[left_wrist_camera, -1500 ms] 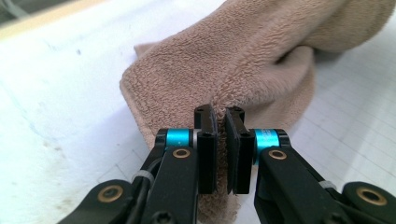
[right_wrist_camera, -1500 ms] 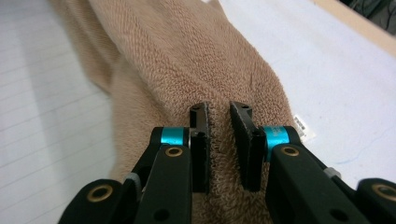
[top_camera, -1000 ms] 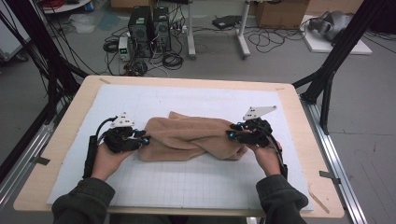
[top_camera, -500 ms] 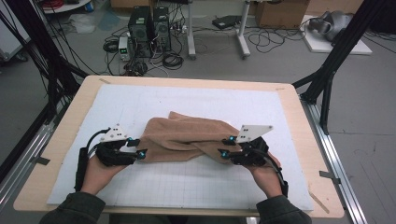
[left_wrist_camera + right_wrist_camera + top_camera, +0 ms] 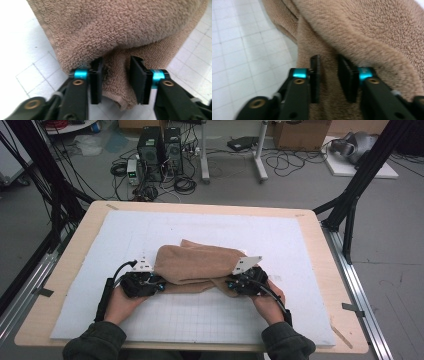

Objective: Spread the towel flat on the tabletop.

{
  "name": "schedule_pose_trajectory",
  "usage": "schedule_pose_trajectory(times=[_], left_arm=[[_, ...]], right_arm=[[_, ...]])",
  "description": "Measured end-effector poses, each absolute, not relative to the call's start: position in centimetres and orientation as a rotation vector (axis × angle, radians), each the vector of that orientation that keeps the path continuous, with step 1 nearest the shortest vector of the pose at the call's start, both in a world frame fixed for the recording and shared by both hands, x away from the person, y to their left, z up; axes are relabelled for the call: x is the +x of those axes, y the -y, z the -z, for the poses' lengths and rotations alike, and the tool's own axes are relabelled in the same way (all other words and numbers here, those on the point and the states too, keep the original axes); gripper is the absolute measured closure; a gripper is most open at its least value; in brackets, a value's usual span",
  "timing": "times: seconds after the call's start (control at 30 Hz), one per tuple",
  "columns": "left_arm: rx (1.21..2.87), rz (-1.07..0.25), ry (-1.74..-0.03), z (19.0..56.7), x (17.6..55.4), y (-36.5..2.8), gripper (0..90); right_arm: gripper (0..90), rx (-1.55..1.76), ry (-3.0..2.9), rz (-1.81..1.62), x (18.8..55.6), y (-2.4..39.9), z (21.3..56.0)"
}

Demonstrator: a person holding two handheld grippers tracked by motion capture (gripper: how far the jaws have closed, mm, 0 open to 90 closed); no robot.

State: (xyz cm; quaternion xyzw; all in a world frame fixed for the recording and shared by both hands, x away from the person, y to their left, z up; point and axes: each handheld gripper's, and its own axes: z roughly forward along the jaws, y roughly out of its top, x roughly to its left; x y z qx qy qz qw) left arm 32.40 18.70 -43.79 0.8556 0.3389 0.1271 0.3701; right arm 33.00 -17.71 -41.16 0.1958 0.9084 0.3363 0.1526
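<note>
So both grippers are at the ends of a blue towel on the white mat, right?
Not quite: the towel is tan, not blue, as the high view shows. The left gripper and right gripper are at its ends on the white mat.

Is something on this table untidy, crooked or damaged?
Only the brown towel looks untidy: it lies bunched and unevenly folded on the white mat, with one layer sticking out at the back. No tear or stain shows. Both grippers hold its near edge.
</note>
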Motion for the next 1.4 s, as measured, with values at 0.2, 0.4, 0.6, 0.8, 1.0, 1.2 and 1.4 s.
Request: schedule_pose_trajectory(times=[0.2,0.4,0.6,0.8,1.0,1.2,1.4], left_arm=[[2.214,-0.343,-0.849,43.6,32.1,-18.4,80.9],[2.174,-0.322,-0.828,42.5,31.3,-19.1,83.0],[2.102,-0.326,-0.787,40.2,30.1,-20.0,83.5],[2.052,-0.367,-0.742,37.1,29.3,-20.3,84.0],[2.002,-0.418,-0.716,34.0,29.0,-21.0,84.2],[1.937,-0.445,-0.72,32.0,28.7,-22.3,84.6],[1.989,-0.439,-0.783,34.3,30.5,-21.6,84.5]], right_arm=[[88.9,0.552,-2.647,-0.948,33.3,17.8,41.3],[89.2,0.522,-2.633,-1.024,32.5,18.7,40.4],[89.4,0.508,-2.59,-1.118,31.3,20.0,38.7],[89.6,0.484,-2.538,-1.13,30.7,21.2,36.2],[89.8,0.484,-2.489,-1.13,30.9,22.1,33.8],[89.8,0.502,-2.432,-1.149,31.1,23.3,31.9],[89.8,0.586,-2.479,-1.093,33.7,23.3,33.5]])
